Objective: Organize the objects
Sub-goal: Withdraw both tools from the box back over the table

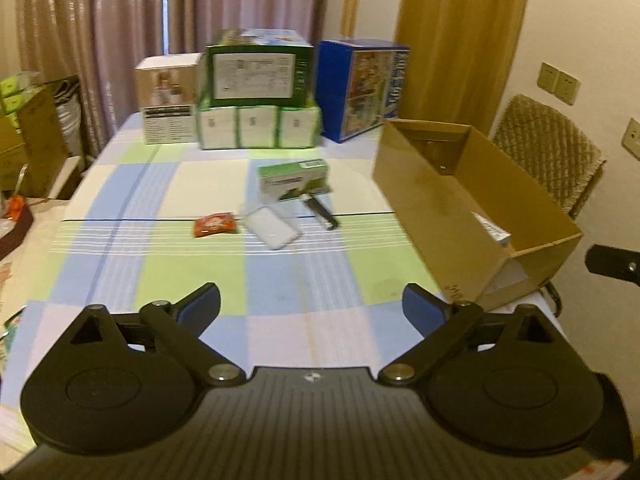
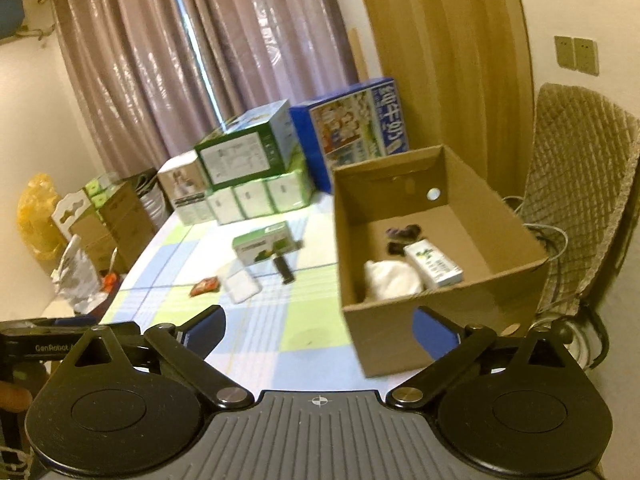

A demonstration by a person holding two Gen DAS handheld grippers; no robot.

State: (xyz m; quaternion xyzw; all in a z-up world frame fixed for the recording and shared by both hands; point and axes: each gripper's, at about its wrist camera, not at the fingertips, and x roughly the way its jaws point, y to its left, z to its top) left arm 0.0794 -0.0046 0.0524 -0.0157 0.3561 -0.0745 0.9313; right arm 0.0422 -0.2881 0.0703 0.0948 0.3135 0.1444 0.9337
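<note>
Both grippers hovered low over the near edge of the checked tabletop (image 1: 120,184), the left gripper (image 1: 311,308) and the right gripper (image 2: 320,326) each with jaws spread wide and holding nothing, a stance that looked like lining up for the next pick. Four loose things waited mid-tabletop, at about twelve o'clock from the left gripper: one small green-and-white carton (image 1: 293,178), one black-handled tool (image 1: 322,212) just beside it, one white flat packet (image 1: 272,229), and one red snack packet (image 1: 215,224). The open cardboard box (image 1: 420,208) sat at two o'clock, mouth up to take them; the right wrist view showed three or so items already inside: one white carton (image 2: 434,266), one white crumpled bundle (image 2: 390,280), something dark, too blurred to name. Stacked product boxes (image 1: 256,100) lined the far edge, probably just stored.
</note>
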